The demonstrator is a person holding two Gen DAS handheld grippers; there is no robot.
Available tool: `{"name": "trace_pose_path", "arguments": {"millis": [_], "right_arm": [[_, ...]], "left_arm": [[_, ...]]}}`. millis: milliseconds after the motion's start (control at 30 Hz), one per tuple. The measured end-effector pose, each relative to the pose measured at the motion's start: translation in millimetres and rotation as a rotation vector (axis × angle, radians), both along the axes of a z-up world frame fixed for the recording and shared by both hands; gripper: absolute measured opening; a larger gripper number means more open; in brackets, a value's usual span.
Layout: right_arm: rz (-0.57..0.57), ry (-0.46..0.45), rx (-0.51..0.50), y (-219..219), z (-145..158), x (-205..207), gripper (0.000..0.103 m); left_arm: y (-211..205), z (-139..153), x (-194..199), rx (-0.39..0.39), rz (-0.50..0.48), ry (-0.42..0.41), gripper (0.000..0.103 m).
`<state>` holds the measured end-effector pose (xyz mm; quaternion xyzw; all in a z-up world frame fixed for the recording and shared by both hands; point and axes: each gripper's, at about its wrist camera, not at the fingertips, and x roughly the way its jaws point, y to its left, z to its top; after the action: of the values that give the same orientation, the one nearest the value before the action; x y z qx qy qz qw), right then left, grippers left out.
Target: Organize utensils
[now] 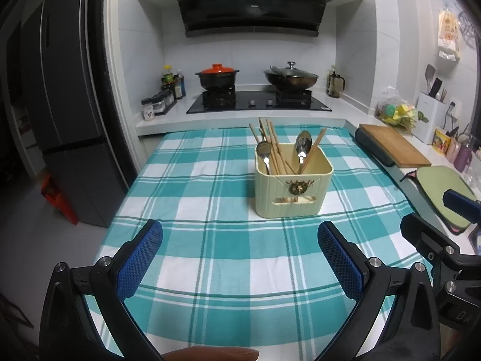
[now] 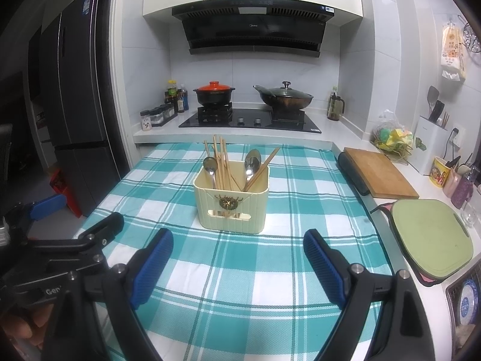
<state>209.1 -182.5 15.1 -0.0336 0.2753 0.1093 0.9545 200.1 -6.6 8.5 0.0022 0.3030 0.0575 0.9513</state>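
A cream ribbed utensil holder (image 1: 293, 188) (image 2: 231, 203) stands upright on the teal checked tablecloth (image 1: 210, 240) (image 2: 240, 270). It holds several wooden chopsticks (image 1: 272, 147) (image 2: 222, 165) and two metal spoons (image 1: 302, 144) (image 2: 252, 162). My left gripper (image 1: 240, 255) is open and empty, above the cloth in front of the holder. My right gripper (image 2: 239, 261) is open and empty, also in front of the holder. Each gripper shows at the edge of the other's view.
Behind the cloth is a gas hob (image 2: 249, 120) with a red-lidded pot (image 2: 214, 92) and a wok (image 2: 284, 97). A wooden board (image 2: 378, 171) and a green cutting board (image 2: 430, 237) lie to the right. A dark fridge (image 2: 72, 105) stands left.
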Motion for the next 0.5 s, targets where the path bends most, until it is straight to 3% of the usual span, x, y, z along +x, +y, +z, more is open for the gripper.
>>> {"name": "trace_pose_path", "arguments": {"millis": [500], "right_arm": [[0.0,0.004,-0.004,1.8,-0.6,-0.2,0.09]], "left_arm": [[-1.3,-1.0,0.9,-0.007,0.0,0.003,0.103]]}}
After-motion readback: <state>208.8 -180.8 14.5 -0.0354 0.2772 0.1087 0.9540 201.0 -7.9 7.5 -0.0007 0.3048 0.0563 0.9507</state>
